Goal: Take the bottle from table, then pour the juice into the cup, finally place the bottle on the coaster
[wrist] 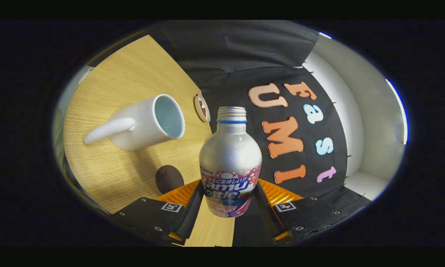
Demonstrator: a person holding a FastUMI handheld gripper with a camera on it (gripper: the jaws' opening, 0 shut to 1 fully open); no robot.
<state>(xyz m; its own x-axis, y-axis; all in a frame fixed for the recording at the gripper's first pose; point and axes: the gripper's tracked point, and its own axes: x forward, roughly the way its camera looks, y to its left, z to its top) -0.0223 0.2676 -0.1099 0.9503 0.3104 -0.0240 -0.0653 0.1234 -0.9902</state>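
— Fingers first: what is the hand-held gripper (228,205) doing?
— Pinching the bottle (230,163) at its labelled lower body, both fingers pressed on it, neck uncapped.
— And the cup (144,124)?
— Beyond, mid-surface (107,174); the coaster (202,108) lies at the surface's far edge.

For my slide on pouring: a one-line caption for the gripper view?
Gripper shut on the uncapped bottle, tilted toward the white cup on the table.

Wooden table (107,174): cup (148,124), coaster (169,178).
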